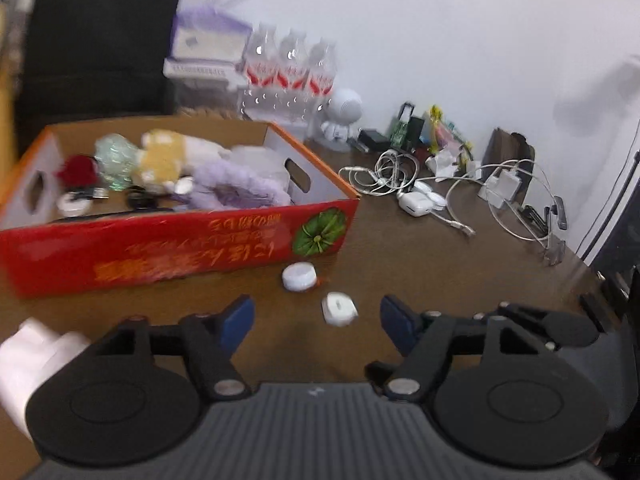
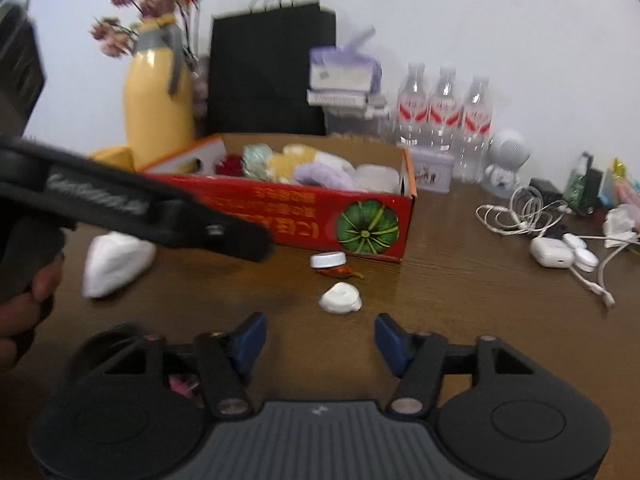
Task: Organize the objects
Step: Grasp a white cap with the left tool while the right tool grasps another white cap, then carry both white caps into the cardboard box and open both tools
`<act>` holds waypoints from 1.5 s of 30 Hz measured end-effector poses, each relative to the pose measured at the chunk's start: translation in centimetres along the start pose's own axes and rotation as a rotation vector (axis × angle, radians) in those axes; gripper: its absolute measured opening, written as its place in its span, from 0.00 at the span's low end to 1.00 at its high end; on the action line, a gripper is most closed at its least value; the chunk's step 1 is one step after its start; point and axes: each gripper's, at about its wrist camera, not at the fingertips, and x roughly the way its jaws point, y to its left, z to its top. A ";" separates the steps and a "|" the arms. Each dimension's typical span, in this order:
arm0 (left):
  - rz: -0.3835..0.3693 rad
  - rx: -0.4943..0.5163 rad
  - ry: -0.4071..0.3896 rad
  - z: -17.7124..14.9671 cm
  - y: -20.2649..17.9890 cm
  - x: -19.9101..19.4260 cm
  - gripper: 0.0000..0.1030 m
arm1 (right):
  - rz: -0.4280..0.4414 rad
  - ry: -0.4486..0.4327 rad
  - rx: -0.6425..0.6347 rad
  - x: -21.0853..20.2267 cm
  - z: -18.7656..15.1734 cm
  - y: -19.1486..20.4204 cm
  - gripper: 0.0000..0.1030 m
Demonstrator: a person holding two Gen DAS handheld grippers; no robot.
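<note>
A red cardboard box (image 1: 168, 246) (image 2: 288, 220) with a green pumpkin picture stands on the brown table and holds plush toys and small items. In front of it lie a round white lid (image 1: 299, 277) (image 2: 328, 260), a dried red chilli (image 2: 340, 273) and a small white tape roll (image 1: 339, 309) (image 2: 341, 298). My left gripper (image 1: 317, 320) is open and empty just short of the tape roll. My right gripper (image 2: 320, 338) is open and empty, also just short of the tape roll. The left gripper's body (image 2: 132, 208) crosses the right wrist view.
A crumpled white cloth (image 2: 116, 262) (image 1: 32, 356) lies left of the grippers. Water bottles (image 2: 444, 116), a white robot figure (image 2: 506, 160), white cables (image 1: 400, 178), an earbud case (image 2: 552, 252), chargers and small items crowd the back right. A yellow vase (image 2: 158, 108) and black bag (image 2: 272, 72) stand behind the box.
</note>
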 end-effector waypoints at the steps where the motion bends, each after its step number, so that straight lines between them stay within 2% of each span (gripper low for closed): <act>1: 0.012 -0.004 0.013 0.6 0.2 1.6 0.67 | -0.001 0.009 -0.008 1.1 0.4 -0.3 0.53; 3: 0.032 -0.014 0.033 1.5 0.5 3.9 0.64 | 0.003 0.020 -0.017 3.1 1.0 -0.9 0.53; 4: 0.040 -0.025 0.048 1.9 0.7 4.9 0.59 | 0.008 0.022 -0.017 3.7 1.2 -1.1 0.52; 7: 0.028 -0.067 0.085 2.4 1.2 7.1 0.46 | 0.011 0.031 -0.005 5.3 1.6 -1.9 0.38; 9: 0.025 -0.070 0.096 2.4 1.2 8.0 0.42 | 0.026 0.030 0.004 5.7 1.6 -2.1 0.33; 11: 0.020 -0.070 0.110 2.3 1.0 8.7 0.28 | 0.040 0.040 0.011 5.8 1.4 -2.2 0.25; 18: 0.003 -0.085 0.081 2.3 0.5 7.8 0.28 | 0.037 0.002 0.005 5.1 1.3 -2.0 0.25; 21: -0.016 -0.064 0.038 2.4 -0.2 5.3 0.27 | 0.024 -0.015 0.033 4.6 1.3 -2.5 0.25; 29: 0.043 -0.008 -0.008 -0.3 -1.9 -2.3 0.27 | 0.041 -0.124 0.070 0.0 1.9 -1.2 0.25; 36: 0.137 0.040 -0.115 -5.5 -3.0 -12.1 0.28 | 0.049 -0.183 0.014 -8.0 0.4 2.0 0.25; 41: 0.217 0.051 -0.144 -9.5 -3.7 -17.4 0.28 | 0.024 -0.182 -0.060 -13.5 -1.6 4.9 0.25; 45: 0.233 0.045 -0.195 -12.0 -3.9 -22.0 0.28 | 0.040 -0.184 -0.067 -17.4 -3.0 6.6 0.25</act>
